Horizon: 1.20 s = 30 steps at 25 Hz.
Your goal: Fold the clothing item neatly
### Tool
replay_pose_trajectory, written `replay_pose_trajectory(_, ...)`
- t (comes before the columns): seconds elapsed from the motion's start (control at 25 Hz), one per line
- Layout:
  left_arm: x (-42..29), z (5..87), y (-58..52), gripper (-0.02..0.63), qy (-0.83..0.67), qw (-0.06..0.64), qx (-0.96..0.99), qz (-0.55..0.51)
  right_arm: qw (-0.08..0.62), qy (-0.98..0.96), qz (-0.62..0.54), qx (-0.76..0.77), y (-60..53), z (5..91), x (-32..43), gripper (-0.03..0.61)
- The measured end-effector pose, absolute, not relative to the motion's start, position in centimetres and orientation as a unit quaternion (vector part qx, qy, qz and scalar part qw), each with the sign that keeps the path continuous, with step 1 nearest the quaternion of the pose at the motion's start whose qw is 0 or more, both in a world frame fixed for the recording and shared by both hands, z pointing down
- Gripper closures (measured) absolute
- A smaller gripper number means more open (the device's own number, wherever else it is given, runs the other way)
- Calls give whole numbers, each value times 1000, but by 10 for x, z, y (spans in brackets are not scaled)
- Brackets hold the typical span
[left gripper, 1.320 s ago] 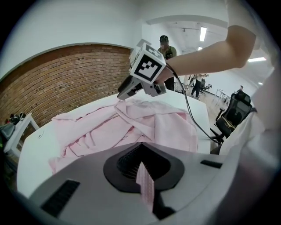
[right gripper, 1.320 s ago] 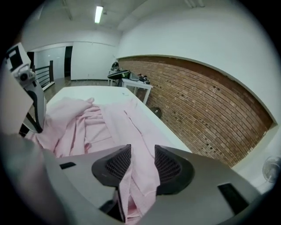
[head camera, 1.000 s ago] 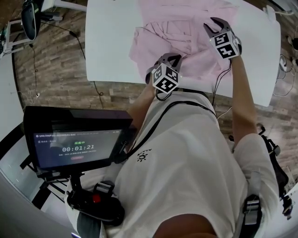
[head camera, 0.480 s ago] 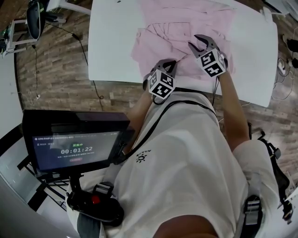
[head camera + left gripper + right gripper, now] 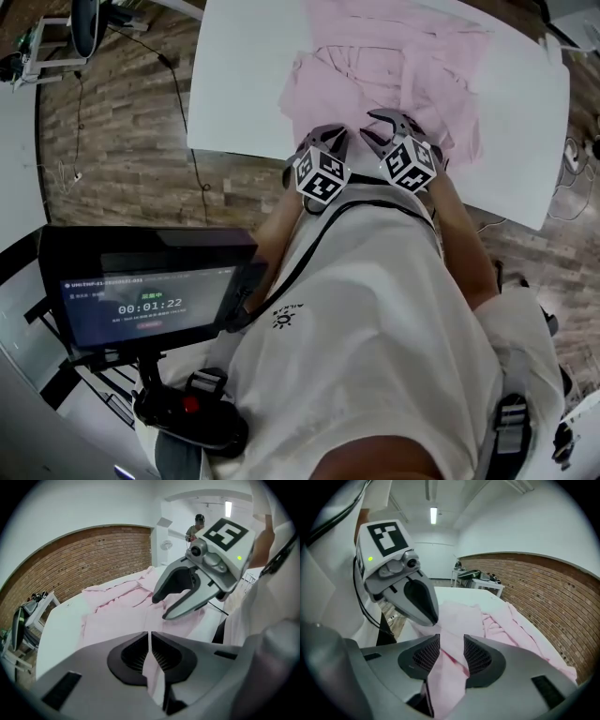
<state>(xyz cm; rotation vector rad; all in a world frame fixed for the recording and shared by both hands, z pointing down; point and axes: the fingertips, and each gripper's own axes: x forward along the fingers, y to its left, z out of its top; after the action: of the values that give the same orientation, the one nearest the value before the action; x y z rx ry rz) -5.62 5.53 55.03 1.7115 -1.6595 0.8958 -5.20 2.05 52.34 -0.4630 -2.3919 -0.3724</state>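
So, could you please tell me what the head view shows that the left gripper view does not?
Only the head view shows the monitor with its timer and a black cable beside the white table. Only the left gripper view shows the brick wall, a person standing far off, and the jaws of the left gripper shut on an edge of the pink garment. Both show that garment on the table and the right gripper, jaws apart.

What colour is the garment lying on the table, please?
Pale pink; the garment shows best in the head view.
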Motion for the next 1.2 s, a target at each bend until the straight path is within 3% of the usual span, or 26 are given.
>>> replay_pose_trajectory(0.4, -58, 557, 68, 609, -629, 304, 634, 330, 361, -865, -258, -233, 43, 557, -50, 422)
replay_pose_trajectory(0.44, -57, 557, 68, 609, -630, 303, 634, 330, 360, -865, -262, -231, 43, 558, -52, 463)
replay_pose_trajectory(0.48, -57, 557, 69, 609, -631, 303, 634, 329, 360, -864, -266, -230, 42, 558, -53, 546)
replay_pose_trajectory(0.52, -56, 557, 69, 609, -632, 304, 634, 328, 359, -864, -267, -229, 42, 558, -54, 566)
replay_pose_trajectory(0.68, -59, 555, 71, 609, -639, 299, 629, 326, 340, -889, -227, -205, 32, 540, -59, 568)
replay_pose_trajectory(0.92, -107, 566, 25, 609, -663, 297, 607, 322, 308, -936, -134, -106, -79, 542, -118, 568)
replay_pose_trajectory(1.2, -118, 562, 21, 609, -677, 307, 593, 308, 291, -941, -163, -57, -147, 532, -170, 568)
